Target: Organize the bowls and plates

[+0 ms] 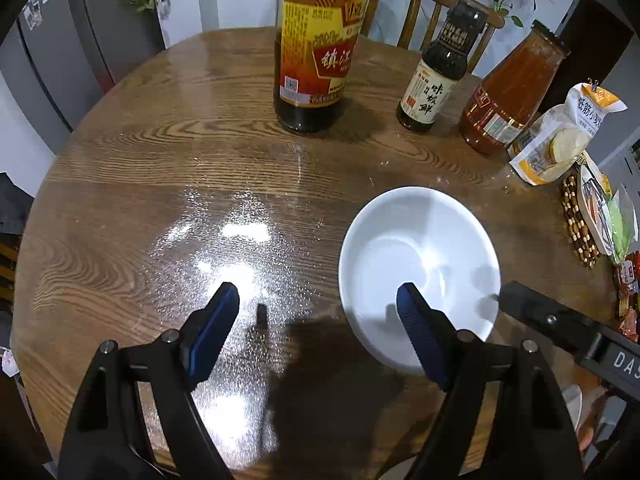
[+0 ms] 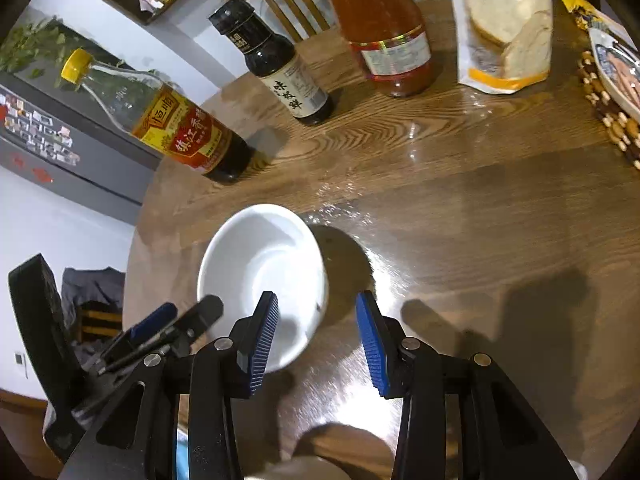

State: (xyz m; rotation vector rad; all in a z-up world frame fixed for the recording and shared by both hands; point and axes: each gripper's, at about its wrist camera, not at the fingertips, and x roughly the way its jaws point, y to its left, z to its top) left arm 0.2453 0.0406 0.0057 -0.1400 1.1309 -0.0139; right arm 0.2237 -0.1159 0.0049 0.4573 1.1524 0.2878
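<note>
A white bowl [image 1: 416,256] stands upright and empty on the round wooden table [image 1: 180,152]. My left gripper [image 1: 318,308] is open, with its right finger above the bowl's near side and its left finger over bare table. The bowl also shows in the right wrist view [image 2: 260,264]. My right gripper [image 2: 316,316] is open, its left finger over the bowl's near rim and its right finger just outside the rim. Whether either gripper touches the bowl I cannot tell. The right gripper's tip also shows in the left wrist view [image 1: 520,300].
At the table's far side stand a large vinegar bottle [image 1: 316,48], a small dark sauce bottle [image 1: 436,76] and a red sauce bottle [image 1: 508,92]. A bag of bread [image 1: 560,140], a beaded mat [image 1: 576,220] and snack packets lie at the right. Wooden chairs stand behind.
</note>
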